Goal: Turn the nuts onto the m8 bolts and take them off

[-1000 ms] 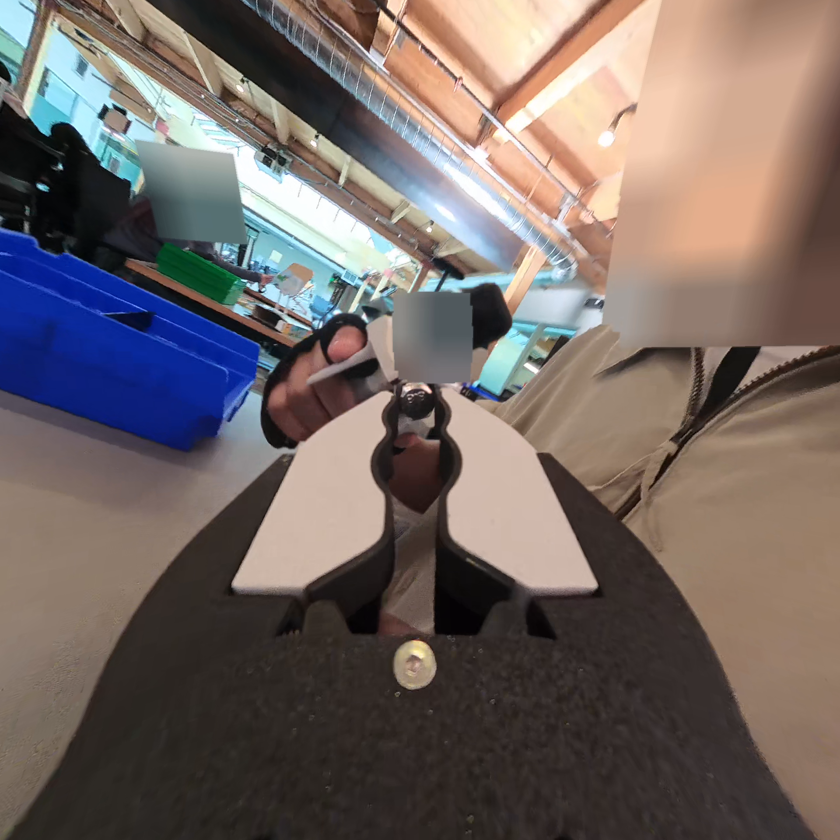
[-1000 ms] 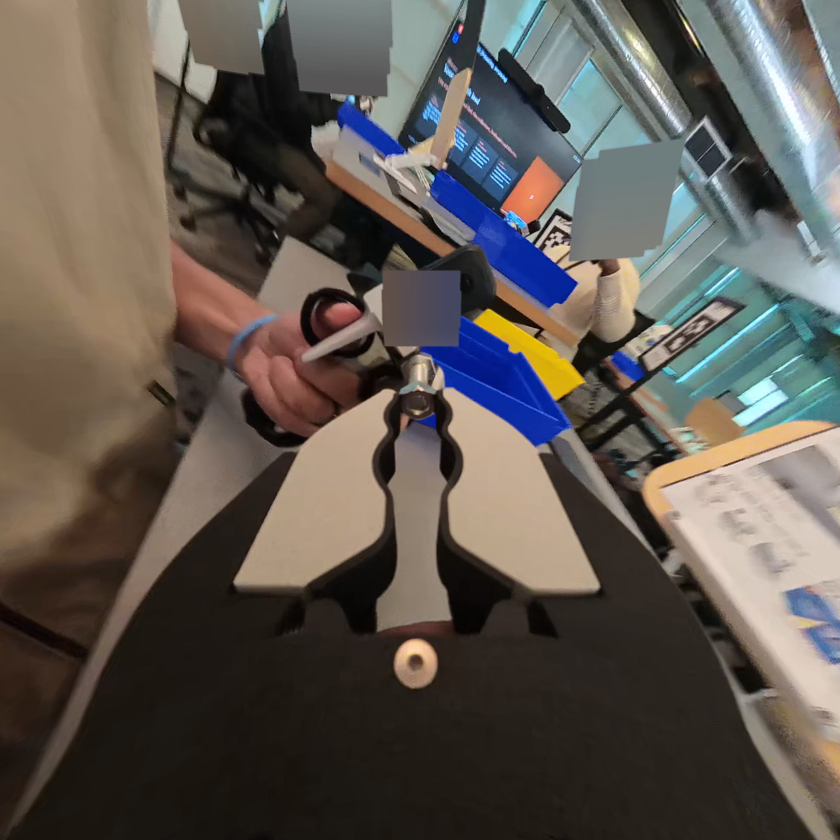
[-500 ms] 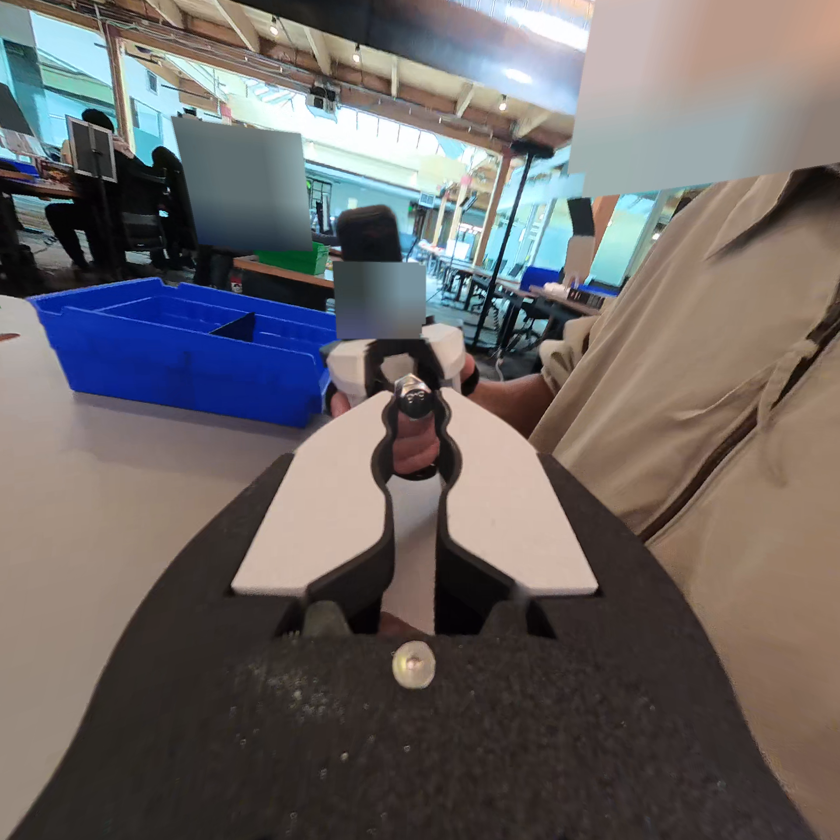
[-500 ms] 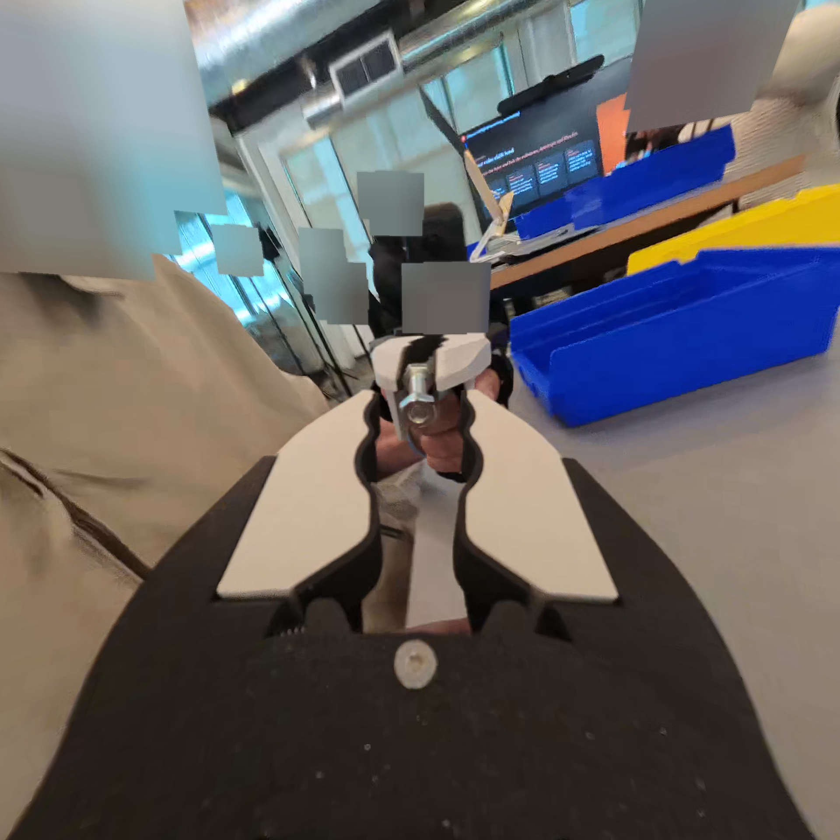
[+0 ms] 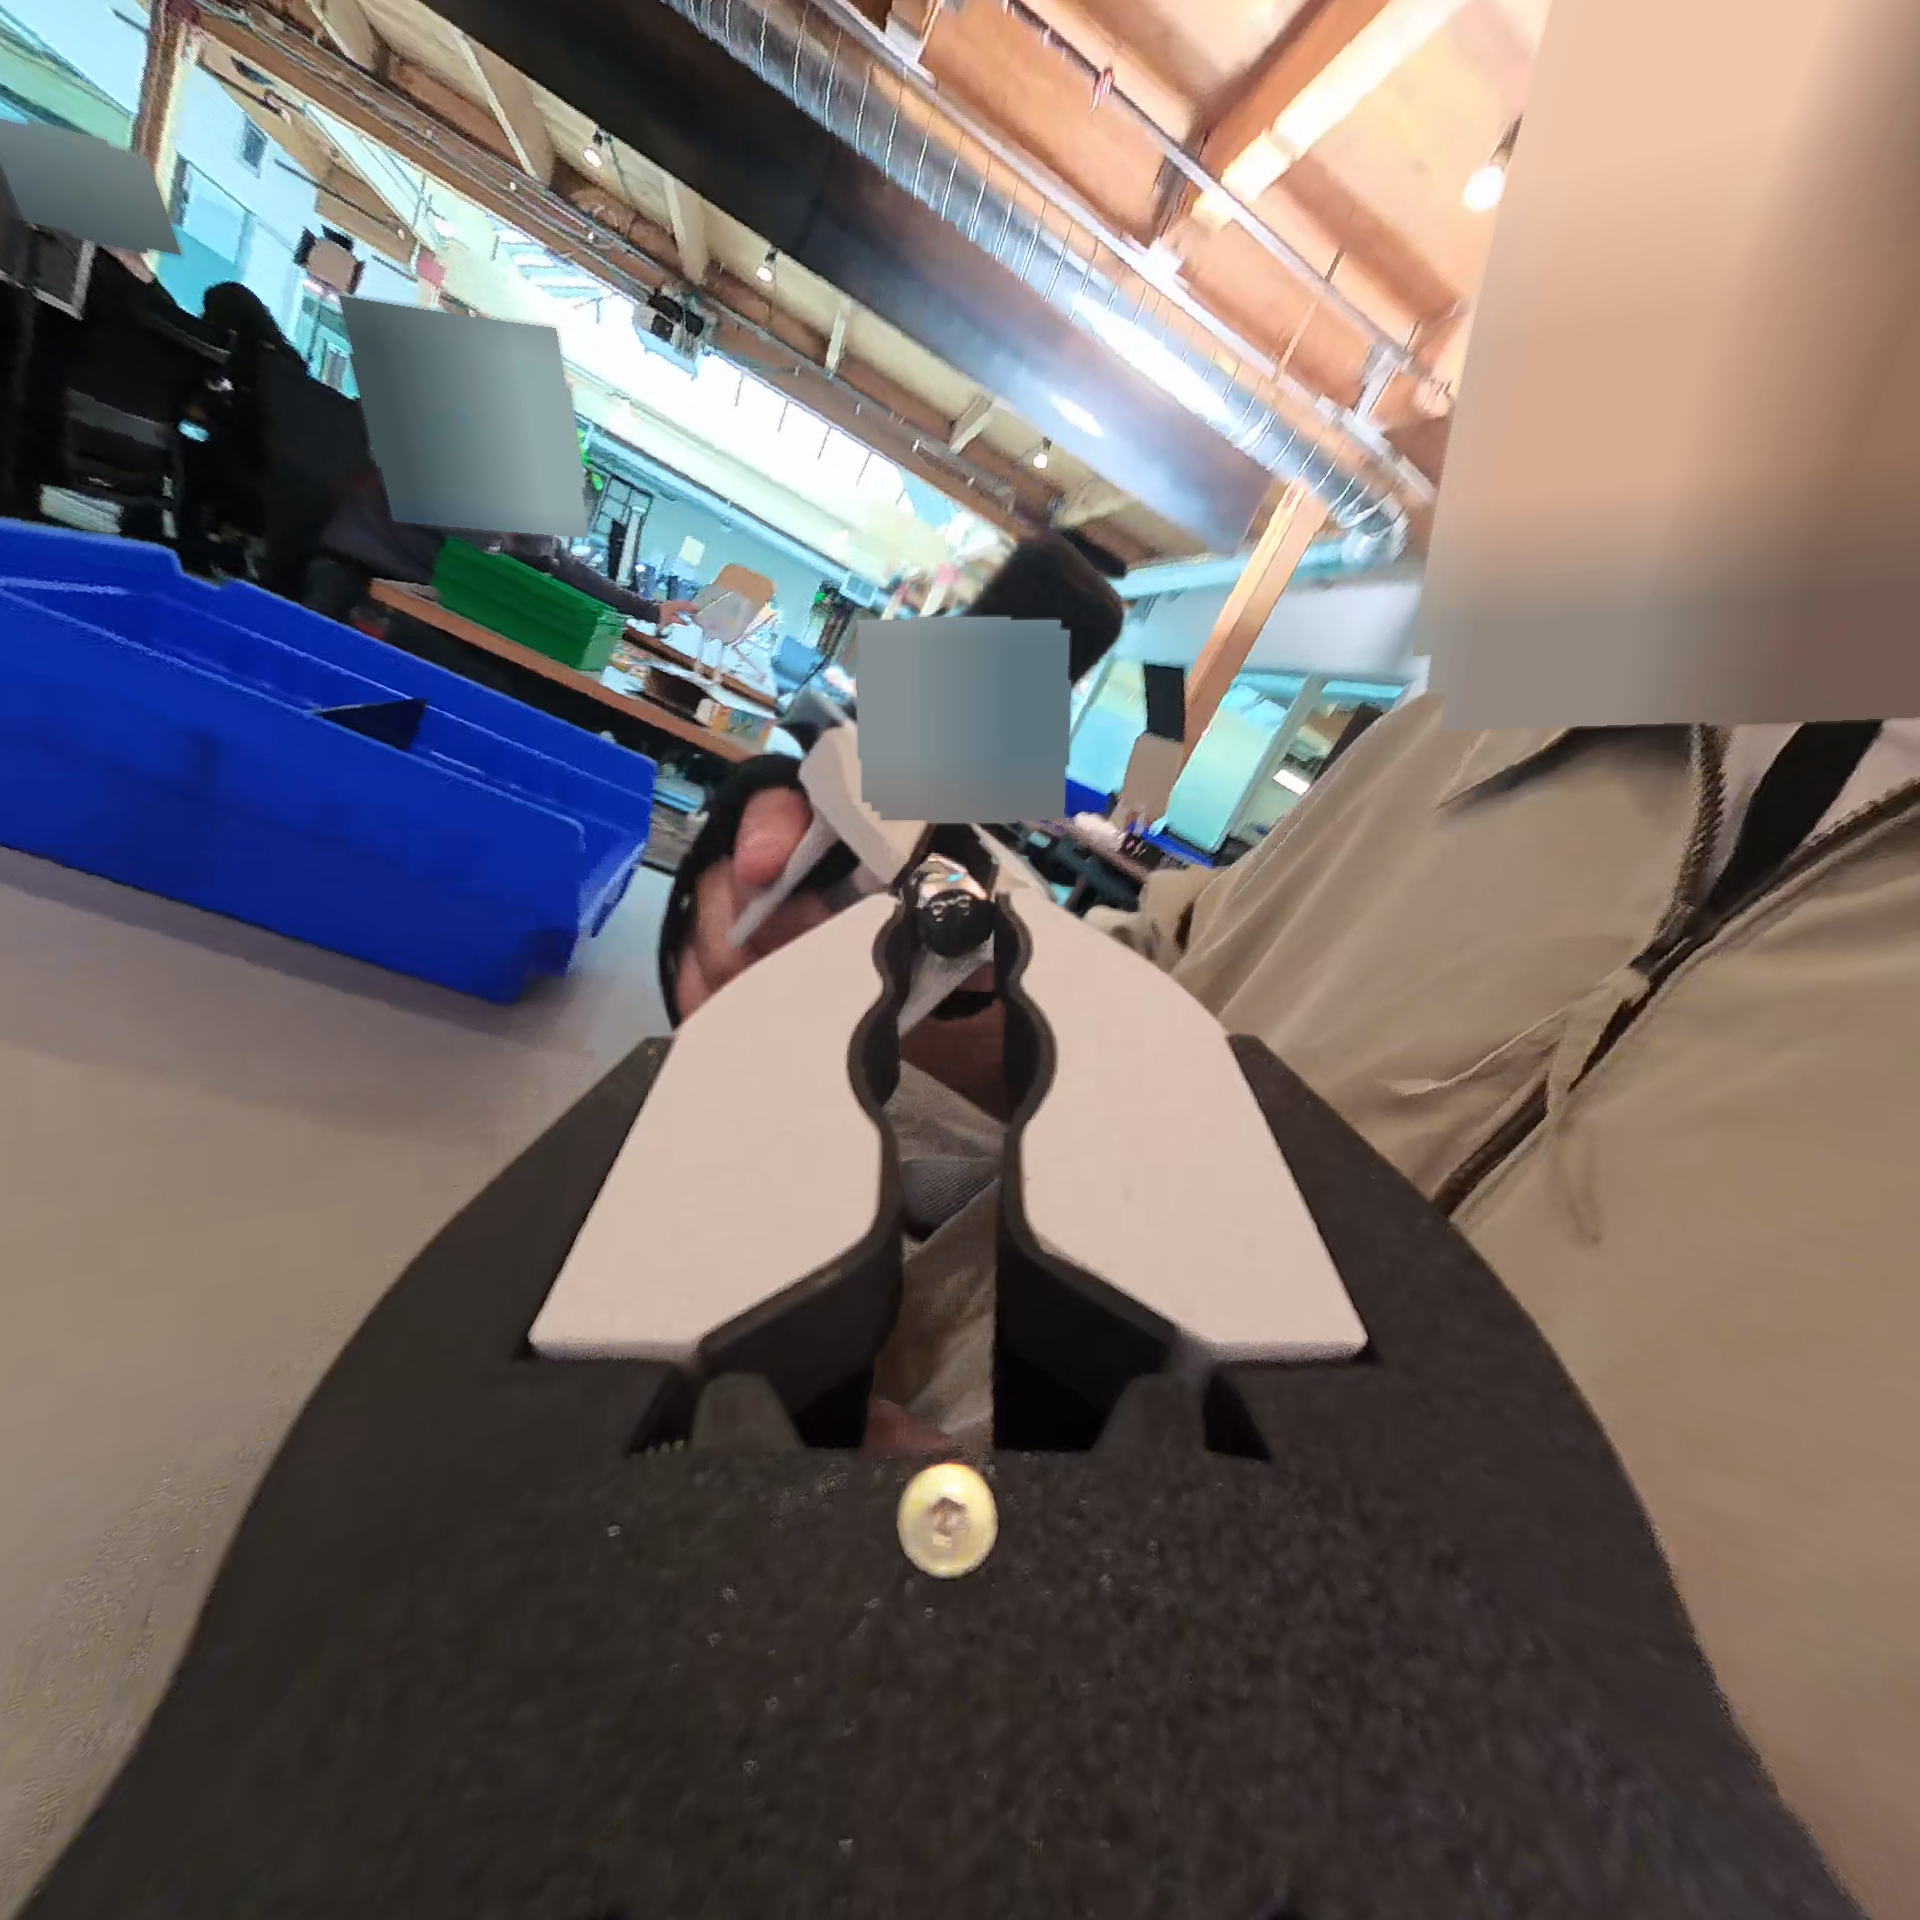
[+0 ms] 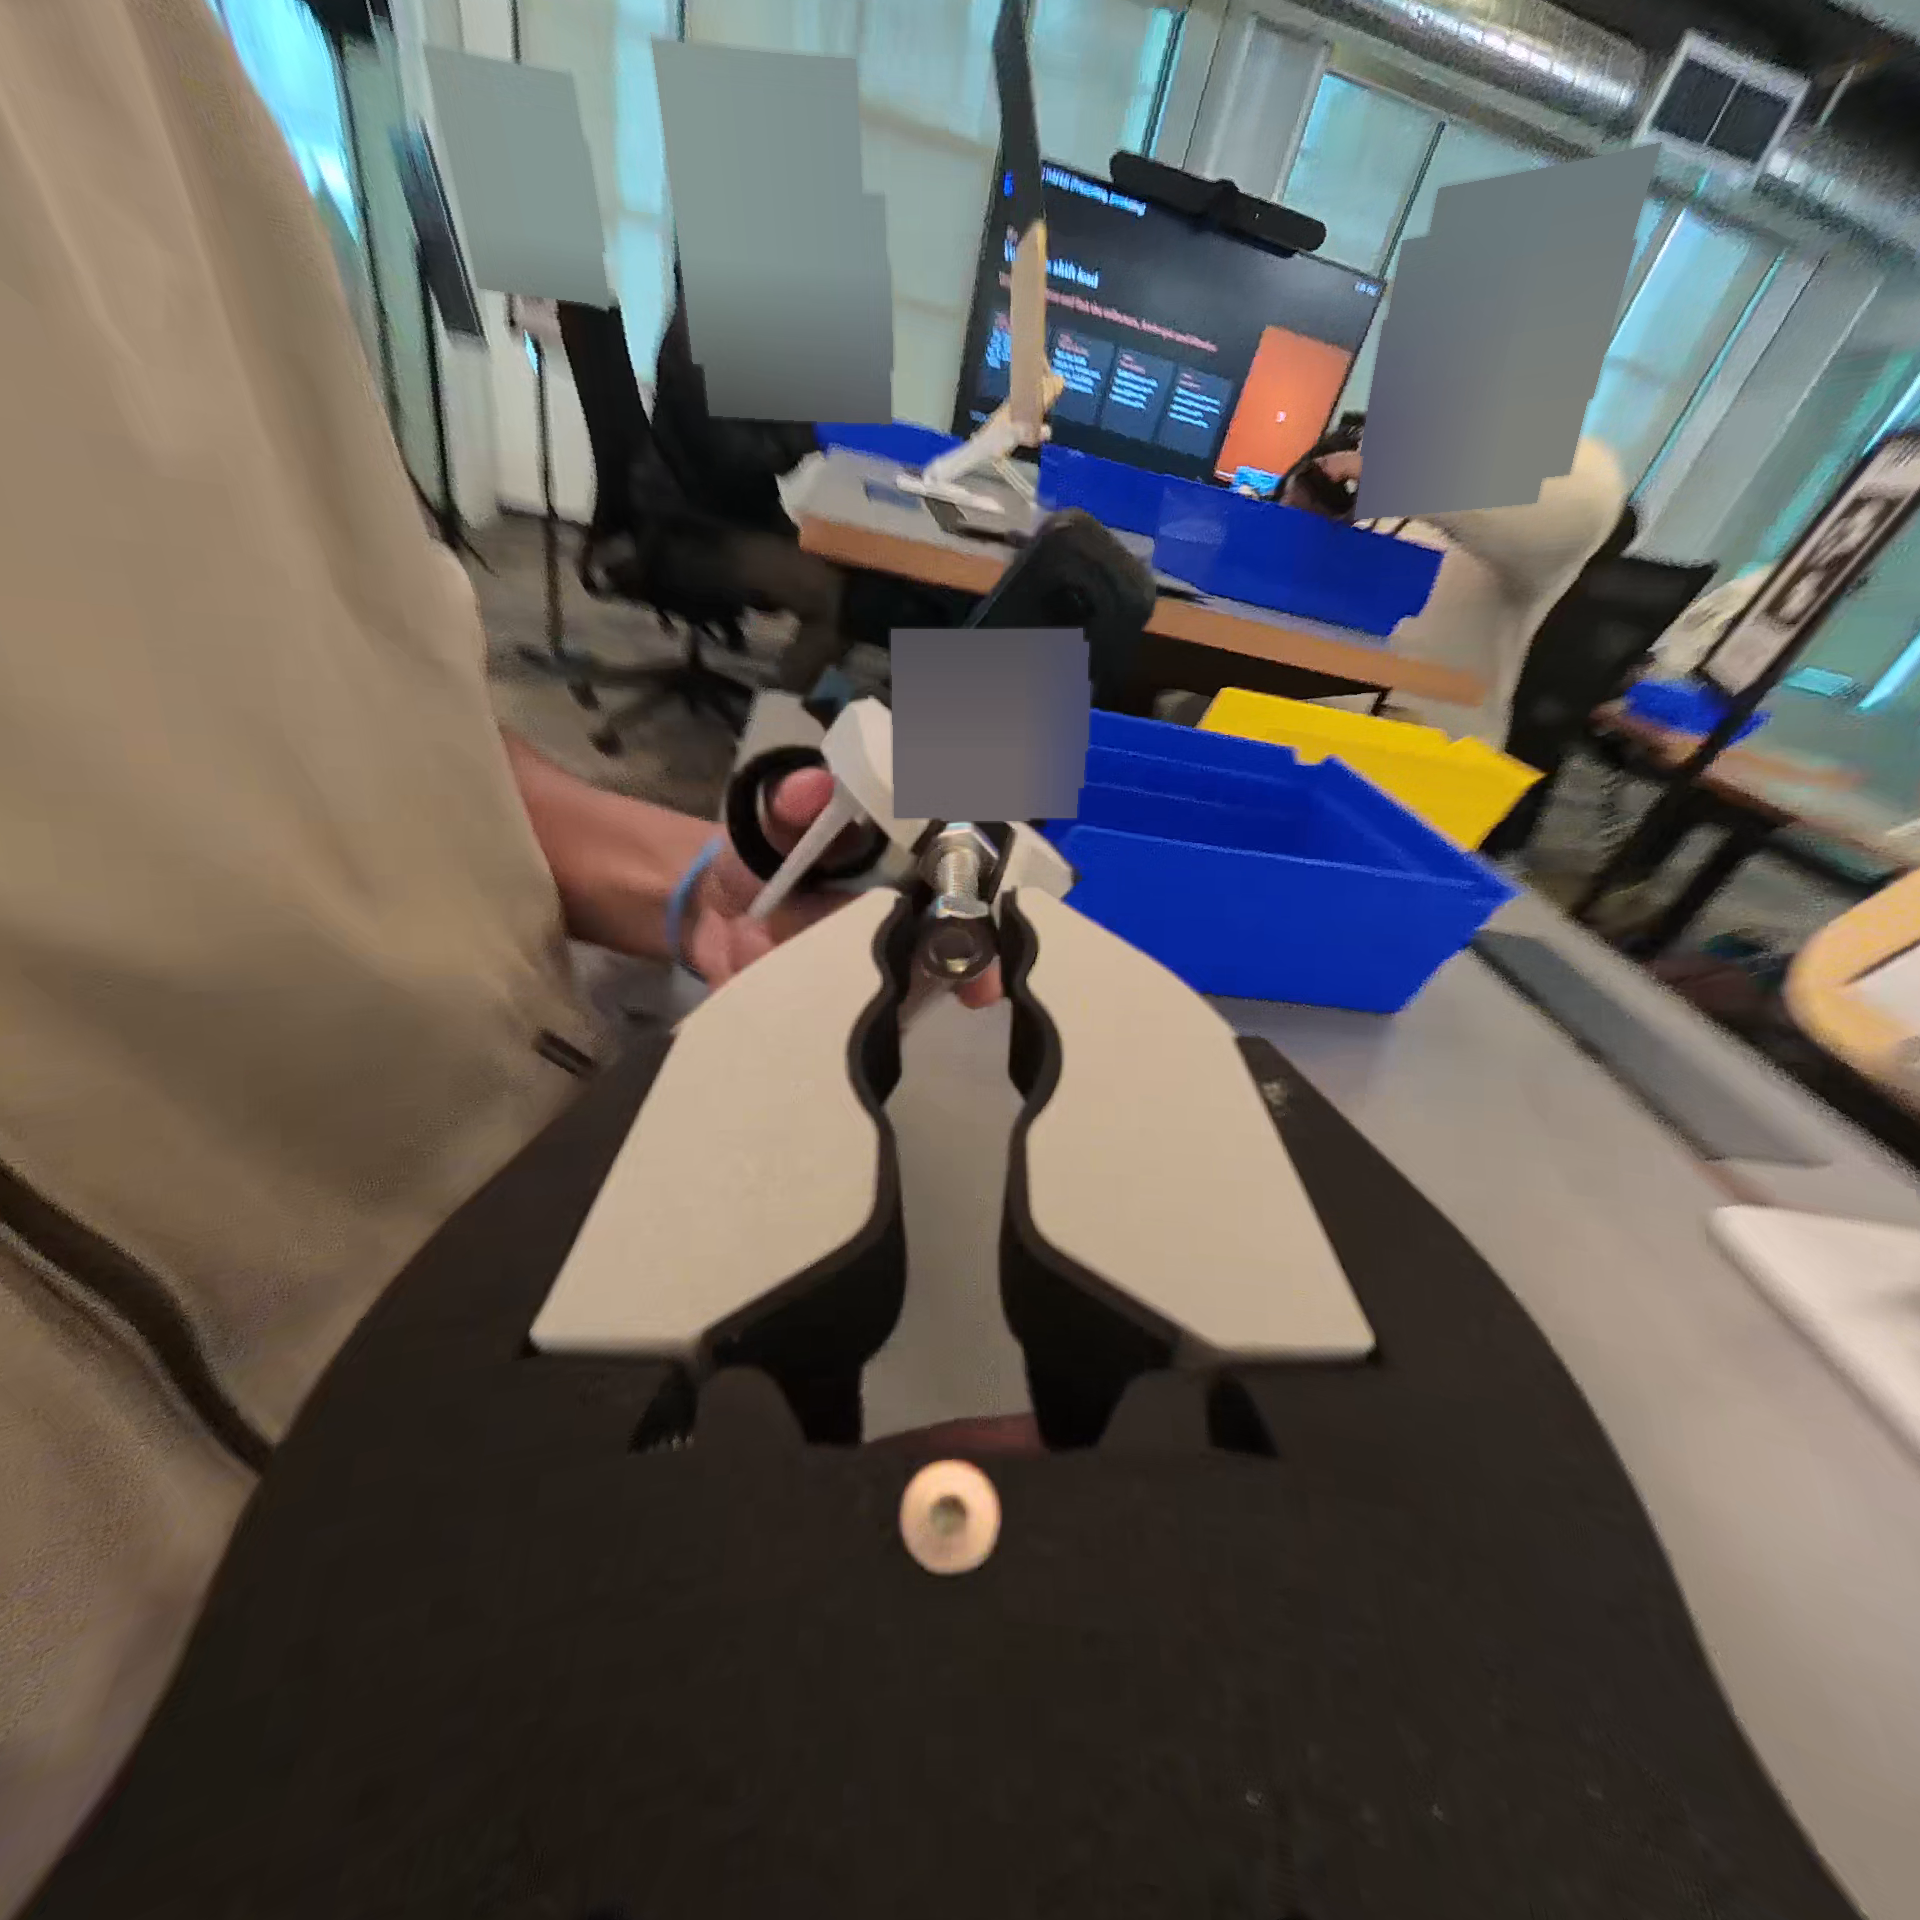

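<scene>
Nearest us, our left gripper (image 5: pixel 948 925) clamps the bolt (image 5: pixel 945 920) head; our right gripper (image 6: pixel 956 951) pinches the nut (image 6: pixel 958 948) on its thread, above the table (image 6: pixel 1351 1091). A tilted twist could jam the nut

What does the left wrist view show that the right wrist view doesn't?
Only the left wrist view shows the round silver bolt head end-on, wooden ceiling beams and stacked green trays. Only the right shows the threaded bolt shank with its silver hex nut, a yellow plastic bin and a dark wall screen. Both show blue bins and a beige jacket.
</scene>
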Tool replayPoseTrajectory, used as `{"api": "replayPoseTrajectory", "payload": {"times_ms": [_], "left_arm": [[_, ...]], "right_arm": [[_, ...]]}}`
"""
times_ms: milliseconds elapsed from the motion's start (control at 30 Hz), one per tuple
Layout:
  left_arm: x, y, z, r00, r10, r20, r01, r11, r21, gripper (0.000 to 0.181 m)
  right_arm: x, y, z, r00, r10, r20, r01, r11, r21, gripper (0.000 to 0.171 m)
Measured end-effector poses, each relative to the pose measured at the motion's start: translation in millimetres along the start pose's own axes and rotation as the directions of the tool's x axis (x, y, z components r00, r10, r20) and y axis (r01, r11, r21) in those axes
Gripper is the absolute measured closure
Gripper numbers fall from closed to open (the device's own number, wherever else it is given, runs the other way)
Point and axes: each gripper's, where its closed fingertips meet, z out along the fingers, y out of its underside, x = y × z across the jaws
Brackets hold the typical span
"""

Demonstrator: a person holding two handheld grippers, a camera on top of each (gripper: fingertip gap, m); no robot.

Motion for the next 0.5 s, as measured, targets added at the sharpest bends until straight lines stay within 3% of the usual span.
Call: {"api": "replayPoseTrajectory", "payload": {"times_ms": [133,267,367,433,500], "left_arm": [[-0.8,0.2,1.5,0.980,-0.185,-0.072,0.190,0.979,0.071,0.167],[-10.3,3.4,-0.7,0.889,-0.427,-0.167,0.447,0.888,0.105,0.167],[-19.2,10.1,-2.2,0.859,-0.487,-0.159,0.505,0.857,0.102,0.167],[-21.5,13.5,-3.0,0.886,-0.449,-0.117,0.459,0.884,0.084,0.167],[-19.0,13.9,-2.0,0.921,-0.382,-0.070,0.386,0.920,0.060,0.167]], "right_arm": [[3.6,0.6,-0.2,0.942,-0.332,-0.058,0.325,0.940,-0.100,0.155],[6.7,7.7,-0.4,0.796,-0.603,-0.052,0.580,0.784,-0.224,0.155],[8.1,16.2,-2.3,0.695,-0.719,-0.025,0.685,0.672,-0.282,0.155],[6.8,19.4,-3.3,0.735,-0.678,-0.033,0.647,0.714,-0.269,0.155],[5.6,20.1,-4.0,0.845,-0.532,-0.057,0.508,0.832,-0.224,0.155]]}}
